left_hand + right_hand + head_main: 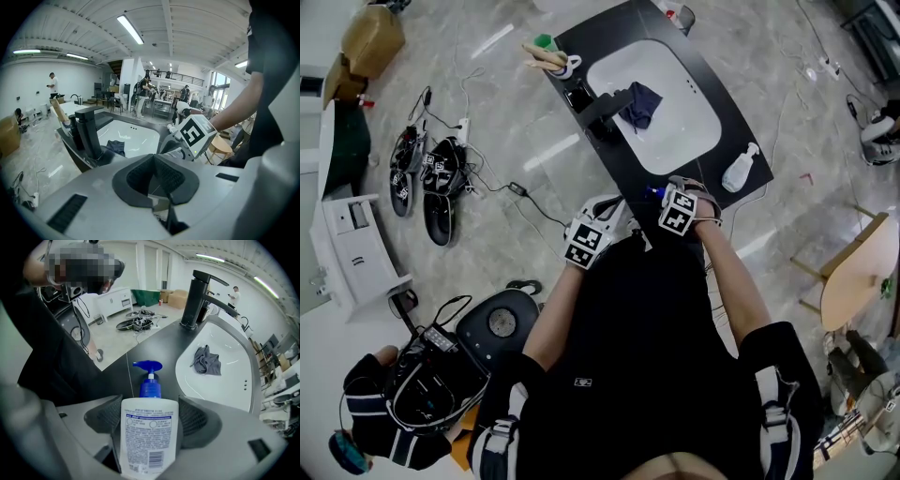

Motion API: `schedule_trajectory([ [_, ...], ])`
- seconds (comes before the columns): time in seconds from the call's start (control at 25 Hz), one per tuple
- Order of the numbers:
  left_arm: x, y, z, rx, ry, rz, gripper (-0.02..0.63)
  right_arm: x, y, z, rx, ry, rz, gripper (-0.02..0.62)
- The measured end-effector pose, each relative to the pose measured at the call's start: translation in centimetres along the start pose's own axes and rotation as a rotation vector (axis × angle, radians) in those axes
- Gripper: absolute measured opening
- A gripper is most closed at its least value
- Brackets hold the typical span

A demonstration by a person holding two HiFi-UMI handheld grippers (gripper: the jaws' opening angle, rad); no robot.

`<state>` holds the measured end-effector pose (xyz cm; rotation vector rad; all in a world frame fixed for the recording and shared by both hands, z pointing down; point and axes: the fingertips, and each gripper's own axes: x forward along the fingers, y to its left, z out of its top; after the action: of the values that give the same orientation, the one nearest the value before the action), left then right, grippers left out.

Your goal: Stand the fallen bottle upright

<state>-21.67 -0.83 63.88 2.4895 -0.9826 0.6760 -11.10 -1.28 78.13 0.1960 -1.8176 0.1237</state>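
Note:
A white pump bottle (149, 430) with a blue pump head (149, 376) appears to lie flat on the black counter (154, 345), label up, pump towards the faucet. My right gripper (150, 416) points steeply down over it. Its jaws stand wide on either side of the bottle's body, and its pads (193, 416) do not visibly press on it. In the head view only the blue pump (655, 194) shows in front of the right gripper (664, 195). My left gripper (152, 174) hangs shut and empty near the counter's front edge (623, 217).
A second white bottle (739, 169) lies on the counter's right end. The white sink (698, 127) holds a dark cloth (639, 103), with a black faucet (605, 108) at its left. A cup of brushes (546, 54) stands at the far corner. Shoes and cables (431, 173) litter the floor.

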Motion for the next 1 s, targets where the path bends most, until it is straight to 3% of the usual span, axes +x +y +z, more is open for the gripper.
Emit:
schedule_trajectory([
  [0.28, 0.0, -0.3, -0.2, 0.001, -0.007, -0.005, 0.014, -1.0, -0.3, 0.1, 0.013, -0.055, -0.048, 0.400],
  [0.6, -0.2, -0.9, 0.2, 0.017, -0.013, -0.022, 0.014, -3.5, -0.8, 1.2, 0.079, -0.228, -0.106, 0.400],
  [1.0, -0.6, -1.4, 0.0, 0.037, -0.015, -0.032, 0.014, -5.4, -1.0, 2.3, 0.149, -0.348, -0.162, 0.400],
])
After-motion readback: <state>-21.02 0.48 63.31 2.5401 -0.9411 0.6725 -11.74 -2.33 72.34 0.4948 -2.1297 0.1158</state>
